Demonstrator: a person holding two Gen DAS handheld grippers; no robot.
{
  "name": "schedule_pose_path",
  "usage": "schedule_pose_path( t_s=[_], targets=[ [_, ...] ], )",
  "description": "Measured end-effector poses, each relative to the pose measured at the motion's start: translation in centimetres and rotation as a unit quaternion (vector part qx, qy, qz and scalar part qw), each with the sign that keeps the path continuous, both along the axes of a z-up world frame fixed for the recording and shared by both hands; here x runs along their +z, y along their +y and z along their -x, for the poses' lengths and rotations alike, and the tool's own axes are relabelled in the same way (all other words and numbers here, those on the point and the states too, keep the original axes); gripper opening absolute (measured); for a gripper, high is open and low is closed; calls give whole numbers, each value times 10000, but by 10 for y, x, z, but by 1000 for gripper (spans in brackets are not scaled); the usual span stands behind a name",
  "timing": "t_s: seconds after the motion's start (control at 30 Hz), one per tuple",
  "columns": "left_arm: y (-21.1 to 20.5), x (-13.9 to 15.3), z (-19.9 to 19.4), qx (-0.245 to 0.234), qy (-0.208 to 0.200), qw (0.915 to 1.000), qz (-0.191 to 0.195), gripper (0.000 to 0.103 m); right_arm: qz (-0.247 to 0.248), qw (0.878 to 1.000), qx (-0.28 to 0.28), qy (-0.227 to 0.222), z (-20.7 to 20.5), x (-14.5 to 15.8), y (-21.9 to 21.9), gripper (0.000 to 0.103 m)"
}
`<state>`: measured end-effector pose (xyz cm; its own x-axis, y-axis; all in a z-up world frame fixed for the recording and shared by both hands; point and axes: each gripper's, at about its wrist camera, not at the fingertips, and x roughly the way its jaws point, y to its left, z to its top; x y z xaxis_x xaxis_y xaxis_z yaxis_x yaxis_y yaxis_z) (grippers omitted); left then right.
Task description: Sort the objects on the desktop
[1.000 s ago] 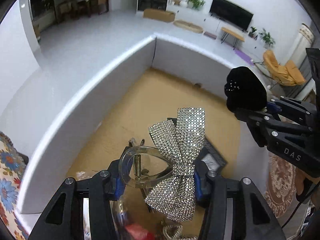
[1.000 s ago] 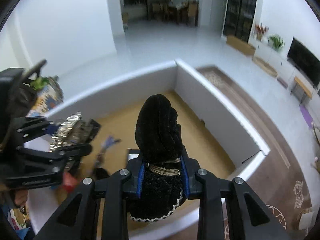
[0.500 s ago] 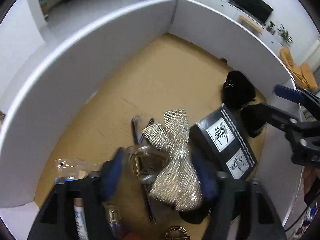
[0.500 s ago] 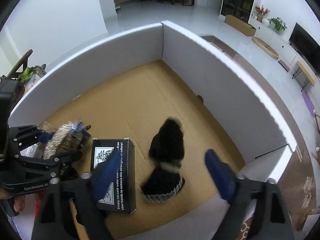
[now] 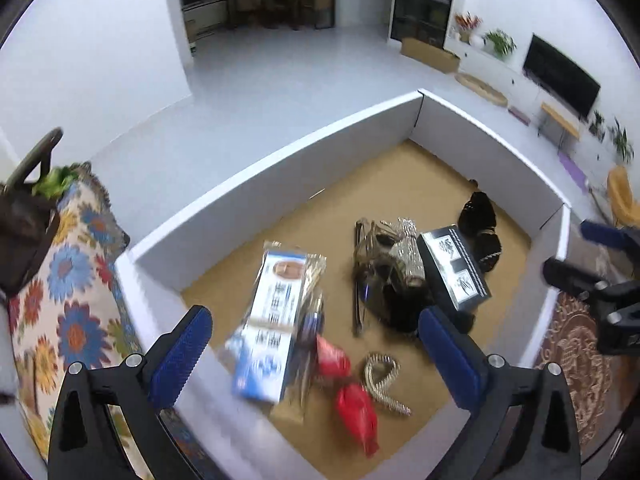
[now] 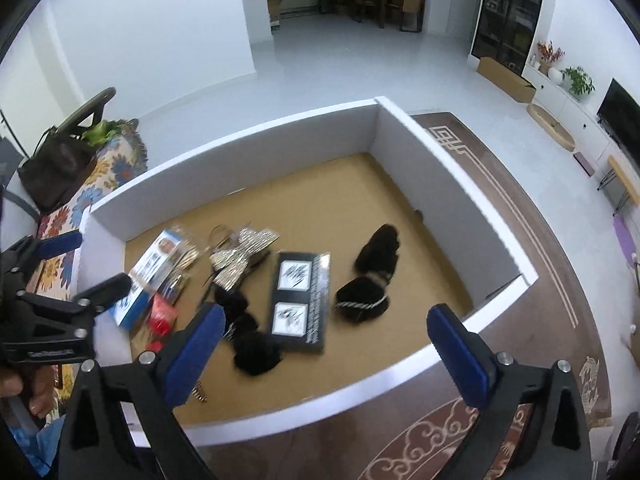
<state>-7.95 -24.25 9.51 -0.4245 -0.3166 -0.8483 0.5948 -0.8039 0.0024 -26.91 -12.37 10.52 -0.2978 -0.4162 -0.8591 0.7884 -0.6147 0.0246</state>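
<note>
Blue ribbed pads now stand wide on both of your tools: the left gripper [image 5: 316, 354] and the right gripper [image 6: 324, 346] are opening, nothing between their jaws. A second ago each was clamped on an item; both items now lie released in the white-walled box [image 6: 248, 136], so this placement is likely complete and you are free to fetch the next object.

Nearest your left tool lie two glossy red wrappers [image 5: 352, 396] and a looped woven braid [image 5: 382, 378]. Beyond them sit a flat blue-and-white packet [image 5: 272, 320], the faceted rhinestone bow clip [image 6: 240, 252] and a rigid black carton [image 6: 302, 300]. Farthest, on the brown cardboard floor, rests the soft black velvet hair piece [image 6: 370, 276]
</note>
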Motion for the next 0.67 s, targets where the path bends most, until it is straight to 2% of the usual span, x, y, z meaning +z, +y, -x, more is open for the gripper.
schedule_pose_path(
  t_s=[0.1,0.17,0.5,0.57,0.67],
  targets=[
    [8,8,-17,128,76,9996,259,103,56,9999,94,-73,-14,-5,-3,101],
    [12,9,-22,172,159,9993,292,103,16,9998,170,-141,-18,-10,-6,101],
    [15,6,-22,472,168,9987,-59,103,-71,9997,253,-30,-23,-21,-19,101],
    [17,9,-28,523,356,9979,-107,103,-59,9997,251,-27,-23,-21,-20,101],
    [22,11,-29,581,402,9975,76,103,-101,9996,280,-5,-22,-22,-24,101]
  ],
)
